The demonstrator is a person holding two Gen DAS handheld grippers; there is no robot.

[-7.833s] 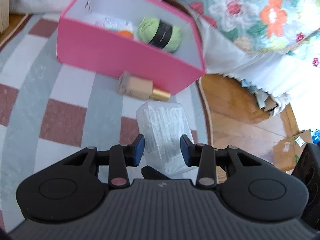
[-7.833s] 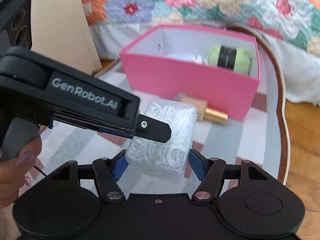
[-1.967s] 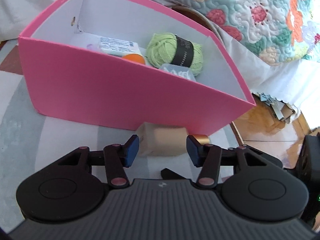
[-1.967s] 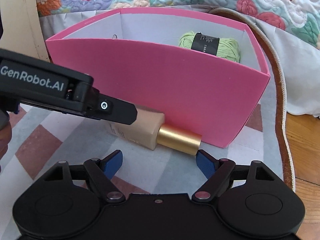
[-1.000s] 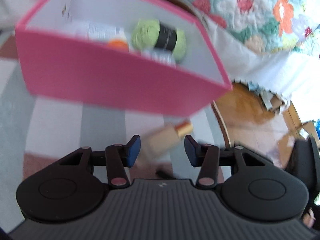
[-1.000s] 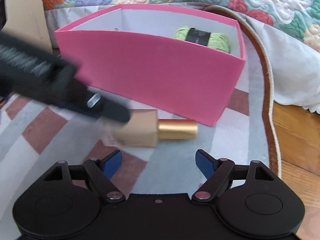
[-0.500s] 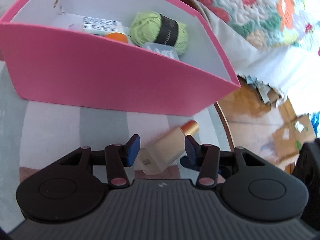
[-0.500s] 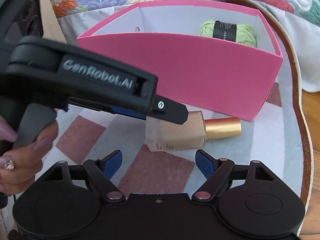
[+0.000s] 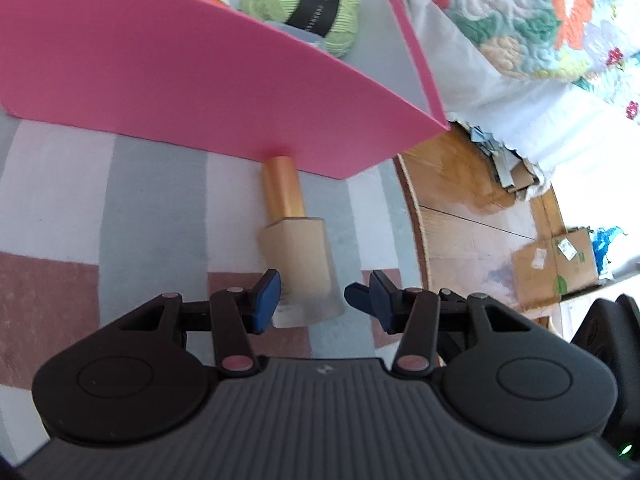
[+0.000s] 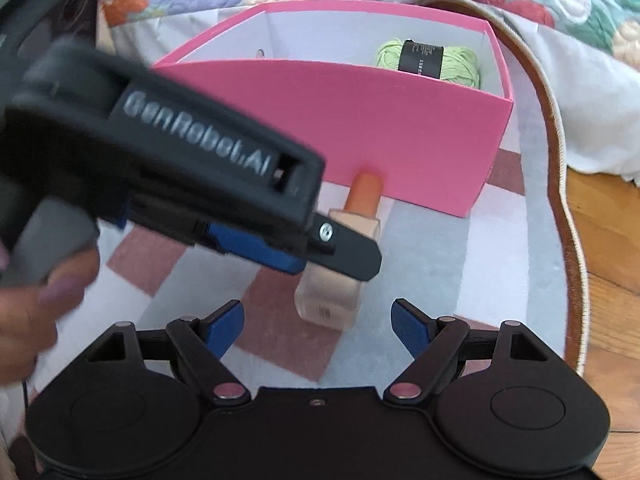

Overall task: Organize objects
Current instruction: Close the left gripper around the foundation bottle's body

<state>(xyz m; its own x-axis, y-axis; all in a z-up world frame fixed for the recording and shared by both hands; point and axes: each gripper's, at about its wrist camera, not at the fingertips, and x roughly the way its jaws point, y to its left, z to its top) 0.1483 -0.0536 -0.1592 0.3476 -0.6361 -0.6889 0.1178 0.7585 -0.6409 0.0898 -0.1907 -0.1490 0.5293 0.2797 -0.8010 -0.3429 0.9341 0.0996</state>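
Swung round since half a second ago, our foundation bottle (image 9: 298,254) points its cap at the pink box (image 9: 200,80) wall; left gripper (image 9: 318,300) straddles its base, unclenched, right gripper (image 10: 318,320) spread empty; the bottle's middle hides behind our left gripper.

bottle (image 9: 298,264): turned, cap now toward pink box (image 9: 192,80) | left tool (image 9: 320,300): astride bottle base

Counted: two grippers, one bottle, one box, one yarn ball.

Two grippers are seen, the left gripper (image 9: 318,300) and the right gripper (image 10: 318,320). One beige bottle (image 9: 298,256) with a gold cap is counted on one checked rug (image 9: 120,208). One pink box (image 9: 180,68) is seen, and one green yarn ball (image 9: 300,0) is counted inside.
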